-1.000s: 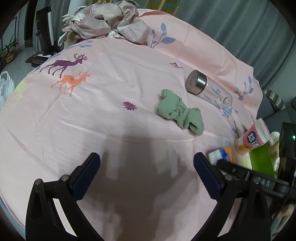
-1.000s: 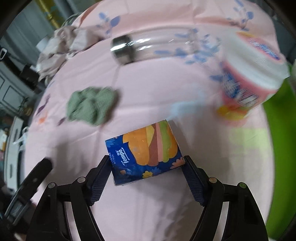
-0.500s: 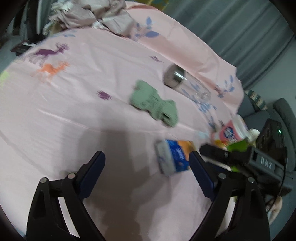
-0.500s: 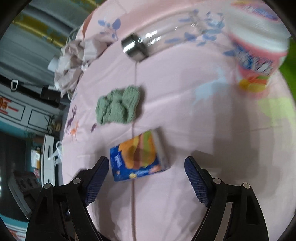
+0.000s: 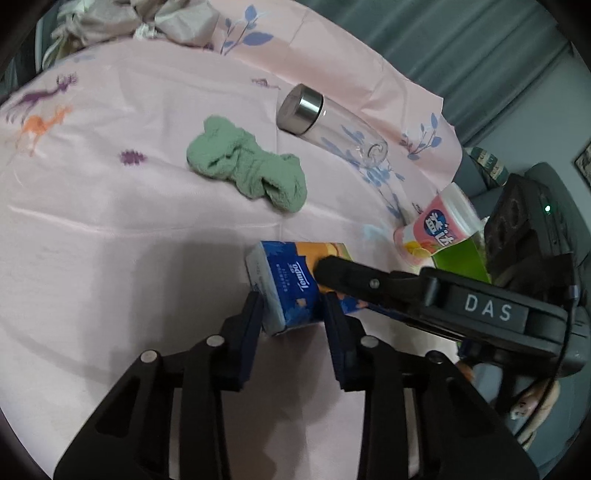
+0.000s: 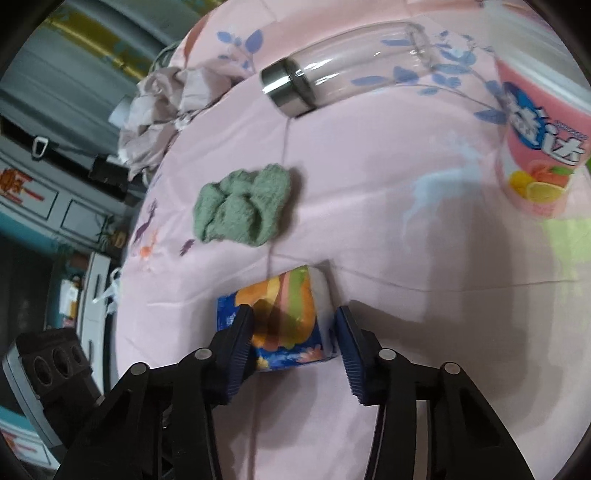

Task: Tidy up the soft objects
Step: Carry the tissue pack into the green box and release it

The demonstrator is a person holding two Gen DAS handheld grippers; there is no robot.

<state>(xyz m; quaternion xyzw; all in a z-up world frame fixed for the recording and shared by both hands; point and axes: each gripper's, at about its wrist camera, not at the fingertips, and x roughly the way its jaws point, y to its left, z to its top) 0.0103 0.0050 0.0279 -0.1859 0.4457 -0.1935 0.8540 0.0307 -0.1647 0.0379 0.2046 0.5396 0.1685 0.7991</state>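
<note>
A blue and orange Tempo tissue pack lies on the pink bedsheet. My left gripper is closed around its near end, both pads touching it. My right gripper also brackets the pack from the other side; its left pad touches, its right pad stands just beside the pack. A crumpled green soft cloth lies beyond the pack, also in the right wrist view.
A clear bottle with a steel cap lies on its side behind the cloth. A pink tub and a green box sit at the right edge. Crumpled beige clothes are at the far end of the bed.
My left gripper has moved right and forward and closed on the tissue pack. My right gripper has narrowed around the pack from the other side.
</note>
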